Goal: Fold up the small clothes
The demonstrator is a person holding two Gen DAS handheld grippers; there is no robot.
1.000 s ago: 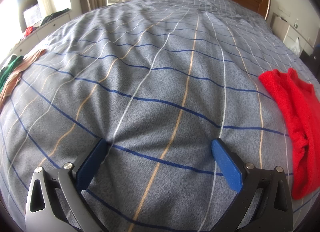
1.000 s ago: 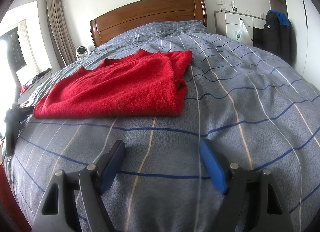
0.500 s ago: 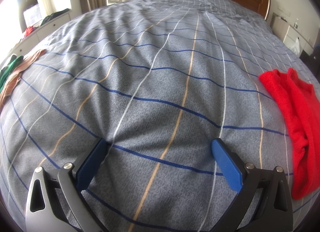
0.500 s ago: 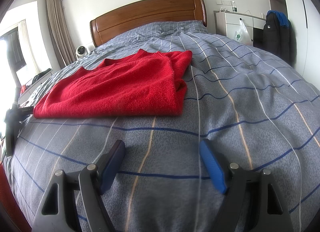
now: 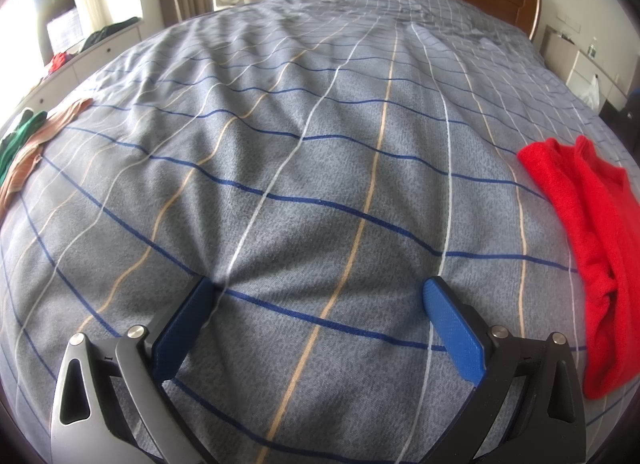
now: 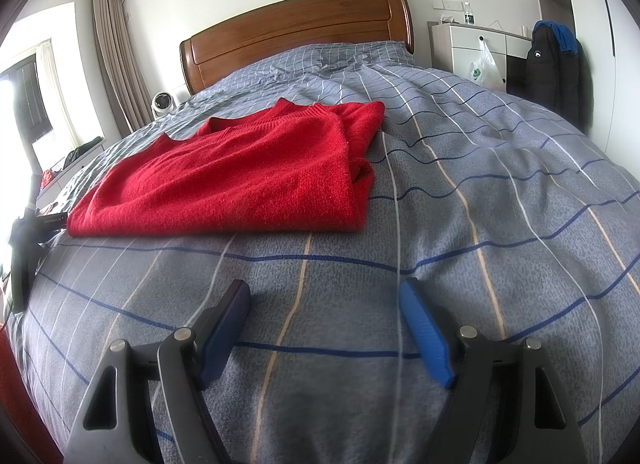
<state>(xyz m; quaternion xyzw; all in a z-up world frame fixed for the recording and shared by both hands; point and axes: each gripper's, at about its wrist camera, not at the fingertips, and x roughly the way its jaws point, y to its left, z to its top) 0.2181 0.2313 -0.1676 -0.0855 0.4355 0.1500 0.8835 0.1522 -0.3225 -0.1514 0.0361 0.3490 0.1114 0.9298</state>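
A red knitted sweater (image 6: 240,175) lies folded flat on the grey checked bedspread (image 6: 500,203), just beyond my right gripper (image 6: 326,294). The right gripper is open and empty, resting low over the bedspread in front of the sweater's near edge. In the left wrist view the same sweater (image 5: 592,232) lies at the far right. My left gripper (image 5: 320,290) is open and empty, its fingertips on the bare bedspread (image 5: 300,143), well left of the sweater.
Brown and green clothes (image 5: 28,147) lie at the bed's left edge. A wooden headboard (image 6: 296,31) stands at the far end. A white dresser (image 6: 476,51) and a black jacket (image 6: 556,63) stand to the right. A small fan (image 6: 164,101) sits left of the headboard.
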